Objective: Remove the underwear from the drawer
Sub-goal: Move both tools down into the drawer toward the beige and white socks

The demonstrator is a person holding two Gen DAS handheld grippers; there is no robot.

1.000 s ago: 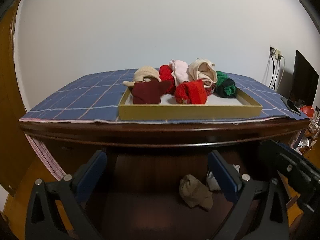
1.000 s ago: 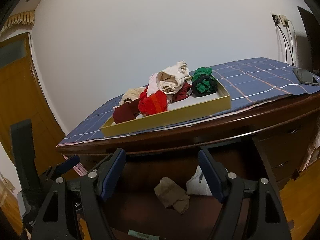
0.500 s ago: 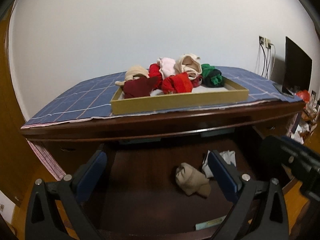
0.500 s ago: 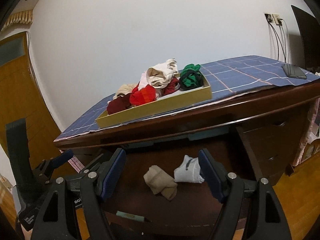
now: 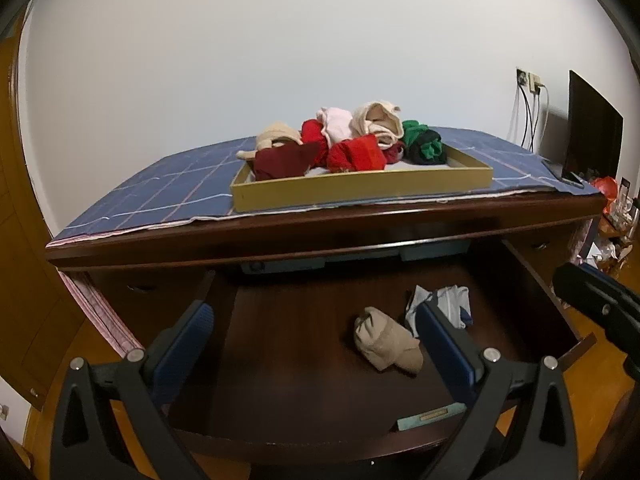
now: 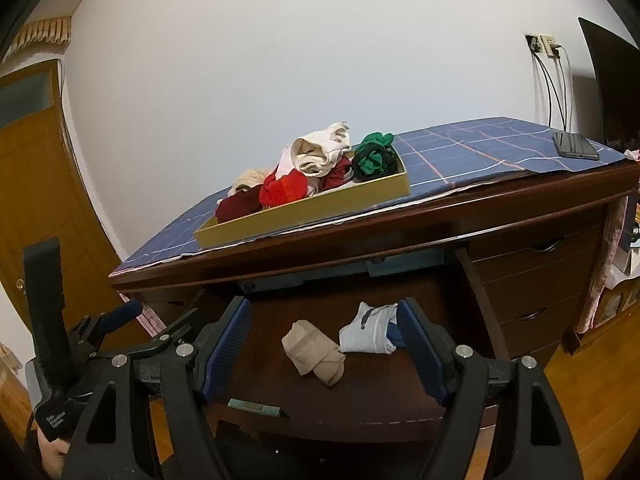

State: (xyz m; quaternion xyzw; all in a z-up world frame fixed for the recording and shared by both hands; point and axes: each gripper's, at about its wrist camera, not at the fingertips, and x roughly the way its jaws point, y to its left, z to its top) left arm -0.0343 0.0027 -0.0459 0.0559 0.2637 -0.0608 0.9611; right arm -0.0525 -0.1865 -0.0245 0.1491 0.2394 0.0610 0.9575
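Below, beige underwear point(image 6: 314, 350) in the drawer point(image 6: 360, 396), between right hand-held gripper point(image 6: 324, 344) fingers.

A blue checked cloth point(image 5: 168, 196) is spread over the desk top point(image 5: 320, 228). A phone point(image 6: 575, 145) is laid on it, and cables point(image 6: 554, 80) are plugged into a wall socket point(image 6: 546, 45).

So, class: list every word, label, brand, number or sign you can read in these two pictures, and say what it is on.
None can be read.
Teal tag at the drawer's front edge: gold lettering, too small.
White print on the left gripper's black body, in the right wrist view: too blurred.
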